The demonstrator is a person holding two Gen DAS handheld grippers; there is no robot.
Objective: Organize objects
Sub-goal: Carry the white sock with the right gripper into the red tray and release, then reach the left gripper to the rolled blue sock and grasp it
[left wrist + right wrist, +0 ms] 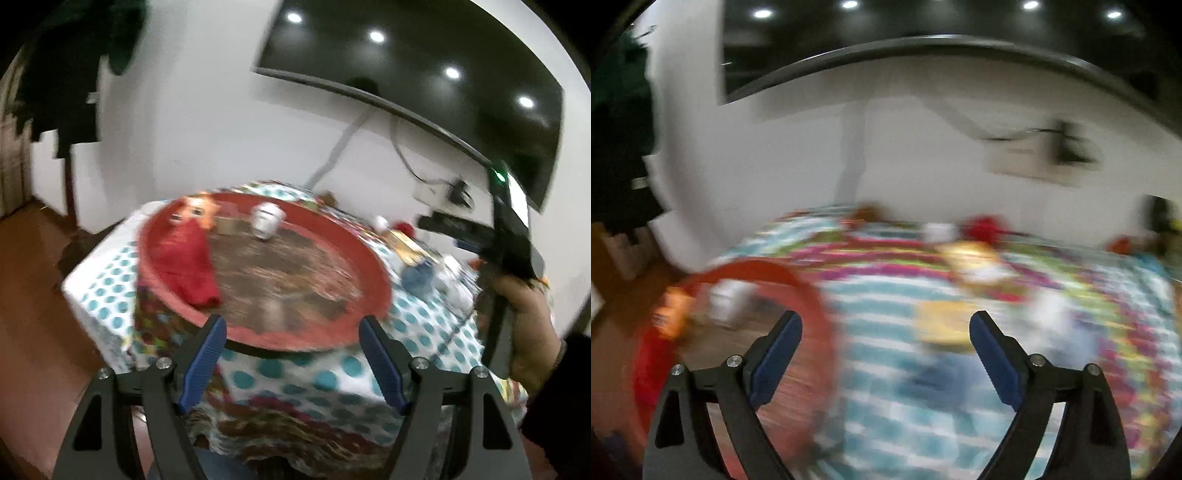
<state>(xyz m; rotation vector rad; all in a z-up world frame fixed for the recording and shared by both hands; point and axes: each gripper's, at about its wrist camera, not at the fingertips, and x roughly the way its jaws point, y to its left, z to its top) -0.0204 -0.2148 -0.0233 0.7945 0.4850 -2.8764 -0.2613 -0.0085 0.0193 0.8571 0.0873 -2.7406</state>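
A round red tray (369, 273) with a brown patterned floor sits on the dotted tablecloth (325, 380). In it lie a doll (188, 251) with an orange face and red dress, a white cup (266, 219) and a small tan box (229, 225). My left gripper (293, 321) is open just short of the tray's near rim, with nothing between its pads. The right wrist view is heavily blurred. My right gripper (885, 317) is open and holds nothing, over the cloth to the right of the tray (812, 295). A yellow thing (945, 325) and a blue thing (942, 376) lie ahead of it.
A hand (524, 302) holds the other gripper at the right of the left wrist view. Small items crowd the table's far right: a blue object (417, 275), a red object (406, 227), a packet (971, 262). A TV (406, 55) hangs on the wall behind. Wood floor (33, 295) lies left of the table.
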